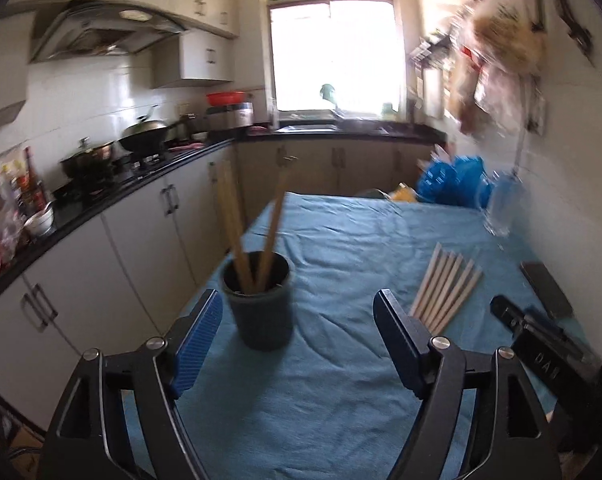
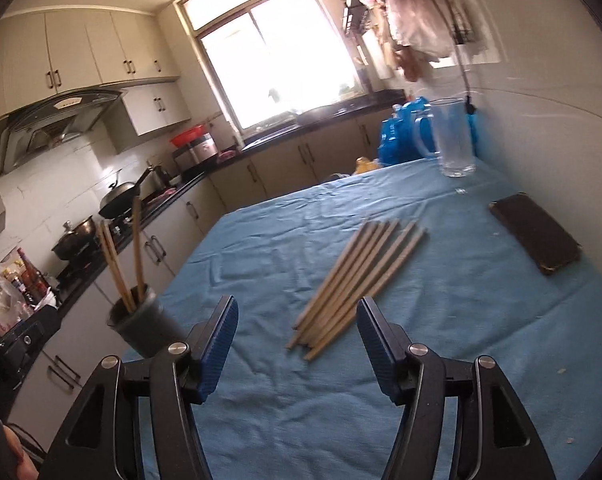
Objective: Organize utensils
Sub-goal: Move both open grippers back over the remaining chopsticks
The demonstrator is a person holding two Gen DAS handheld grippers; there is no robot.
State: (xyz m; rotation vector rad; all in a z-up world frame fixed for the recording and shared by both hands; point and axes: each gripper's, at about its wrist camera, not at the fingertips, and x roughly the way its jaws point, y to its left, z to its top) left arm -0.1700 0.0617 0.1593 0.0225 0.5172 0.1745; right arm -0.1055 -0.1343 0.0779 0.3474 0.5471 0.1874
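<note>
A dark round holder (image 1: 261, 304) stands on the blue cloth near the table's left edge, with a few wooden chopsticks (image 1: 237, 232) upright in it. Several loose chopsticks (image 1: 447, 292) lie in a fan on the cloth to its right. My left gripper (image 1: 299, 344) is open and empty, just before the holder. In the right wrist view the holder (image 2: 145, 328) is at the left and the loose chopsticks (image 2: 357, 284) lie just ahead of my right gripper (image 2: 297, 348), which is open and empty above their near ends.
A clear glass mug (image 2: 453, 138) and blue bags (image 2: 401, 132) stand at the table's far end by the wall. A dark flat case (image 2: 537, 236) lies on the right. The kitchen counter (image 1: 113, 192) with pots runs along the left.
</note>
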